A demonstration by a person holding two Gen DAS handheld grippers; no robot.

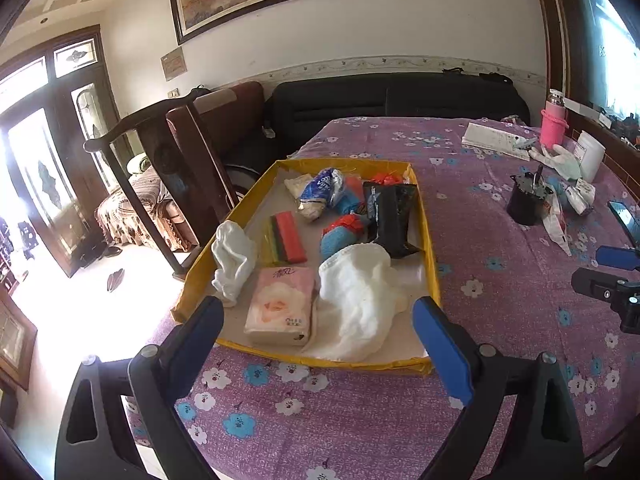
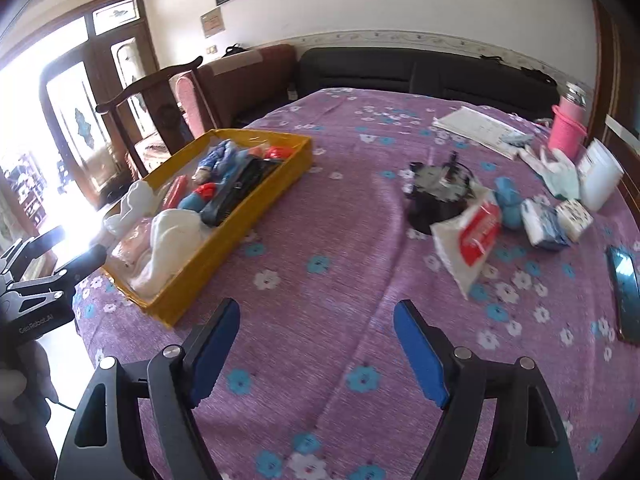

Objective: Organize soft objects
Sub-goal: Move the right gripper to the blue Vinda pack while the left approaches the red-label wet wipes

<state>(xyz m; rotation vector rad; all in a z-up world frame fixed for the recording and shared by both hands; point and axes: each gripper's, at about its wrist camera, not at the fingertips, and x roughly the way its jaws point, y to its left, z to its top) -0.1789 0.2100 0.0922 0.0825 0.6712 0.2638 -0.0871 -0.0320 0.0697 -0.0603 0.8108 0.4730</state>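
Observation:
A yellow tray [image 1: 430,240] on the purple floral table holds soft things: two white cloths [image 1: 360,304], a pink tissue pack [image 1: 280,306], a red sponge [image 1: 286,236], blue-and-red knit pieces [image 1: 340,236], a black packet [image 1: 390,216] and a blue-white bag [image 1: 322,190]. My left gripper [image 1: 318,316] is open and empty, hovering at the tray's near edge. My right gripper [image 2: 316,322] is open and empty above bare tablecloth, right of the tray [image 2: 224,240]. A white-red packet [image 2: 470,240], a blue soft piece [image 2: 508,200] and tissue packs [image 2: 544,222] lie at the right.
A black round container [image 2: 436,196], a pink bottle [image 2: 566,130], a white tub [image 2: 600,180], papers [image 2: 476,128], a pale glove [image 2: 558,168] and a phone [image 2: 626,292] sit at the table's right. A wooden chair [image 1: 160,168] stands left of the table, a dark sofa behind.

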